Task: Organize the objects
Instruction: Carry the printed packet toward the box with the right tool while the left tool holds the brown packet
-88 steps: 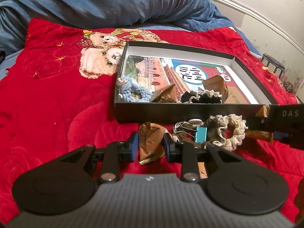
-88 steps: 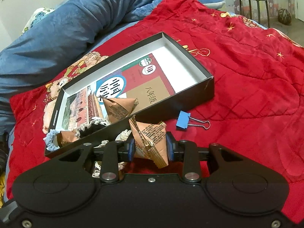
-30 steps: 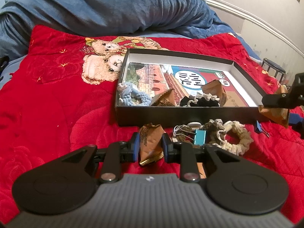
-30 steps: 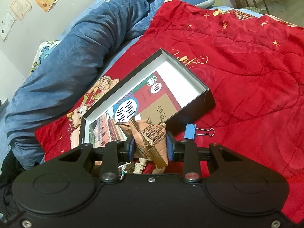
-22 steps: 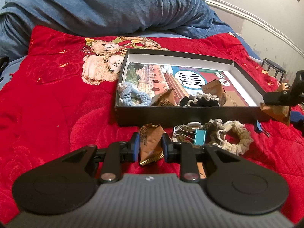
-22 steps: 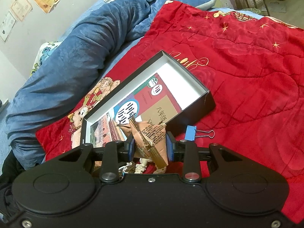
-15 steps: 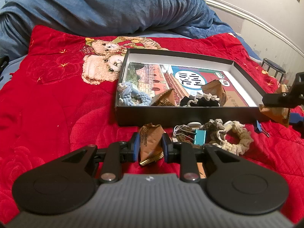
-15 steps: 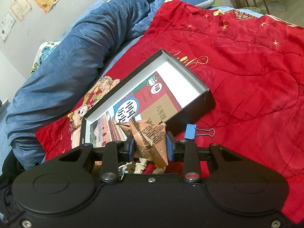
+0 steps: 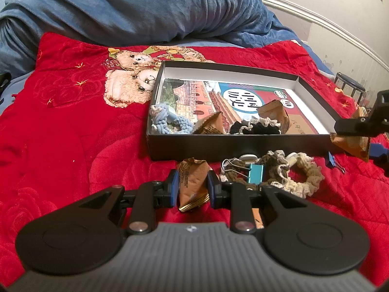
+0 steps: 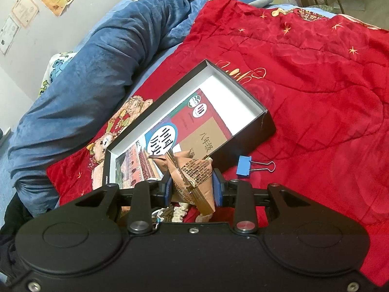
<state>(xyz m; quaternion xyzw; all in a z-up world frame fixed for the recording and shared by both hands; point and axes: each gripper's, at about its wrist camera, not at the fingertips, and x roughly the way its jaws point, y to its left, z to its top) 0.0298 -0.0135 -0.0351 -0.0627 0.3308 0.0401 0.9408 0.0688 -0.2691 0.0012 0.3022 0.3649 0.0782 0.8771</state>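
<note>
A black box [image 9: 218, 149] with a picture book lining its floor sits on the red blanket; it also shows in the right wrist view [image 10: 267, 124]. Inside lie a blue scrunchie [image 9: 165, 119], a black scrunchie [image 9: 255, 127] and two brown packets [image 9: 273, 112]. My left gripper [image 9: 192, 182] is shut on a brown packet [image 9: 192, 185] in front of the box. My right gripper [image 10: 192, 187] is shut on another brown packet [image 10: 194, 180], held above the box's near right corner; it shows at the right edge of the left wrist view [image 9: 352, 143].
A teal binder clip [image 9: 255, 172], beige and brown scrunchies [image 9: 304, 172] and white discs [image 9: 248, 157] lie in front of the box. A blue binder clip [image 10: 245, 169] lies on the blanket by the box's corner. A blue duvet [image 9: 145, 12] is heaped behind.
My right gripper has risen and drawn back from the box with its packet since the first frames, then held almost still. My left gripper has stayed put.
</note>
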